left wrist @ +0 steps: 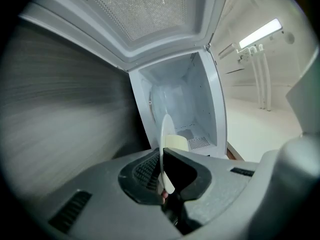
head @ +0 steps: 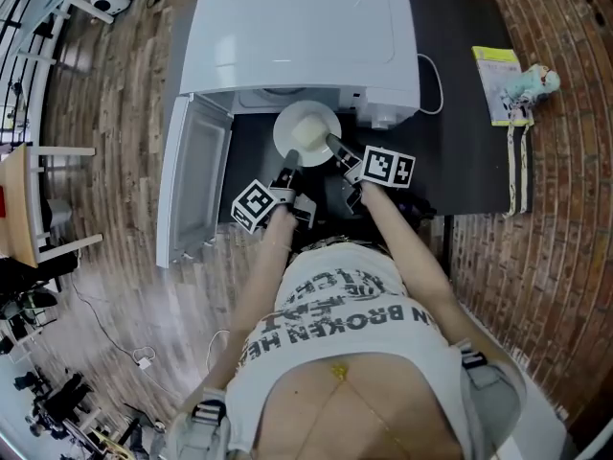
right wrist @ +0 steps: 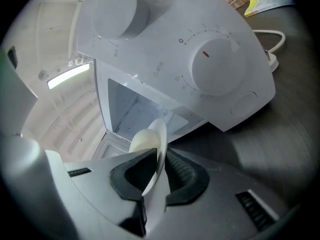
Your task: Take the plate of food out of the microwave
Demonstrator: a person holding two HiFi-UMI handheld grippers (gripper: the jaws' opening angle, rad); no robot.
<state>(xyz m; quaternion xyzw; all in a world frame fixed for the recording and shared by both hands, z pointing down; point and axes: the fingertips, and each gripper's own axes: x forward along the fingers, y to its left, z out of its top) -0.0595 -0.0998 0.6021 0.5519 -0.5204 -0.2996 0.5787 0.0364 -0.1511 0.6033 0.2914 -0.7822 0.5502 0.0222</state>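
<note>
Plate (head: 285,130) is round, white, carrying pale cream food (head: 311,135).

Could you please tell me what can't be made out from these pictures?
- Food on the plate: a pale lump, too small in the head view and only partly shown beside the plate's edge in both gripper views.
- Microwave cavity: roofed over by its top in the head view.
- Dial markings: too small, right gripper view.
- Leaflet print: too small, head view.
</note>
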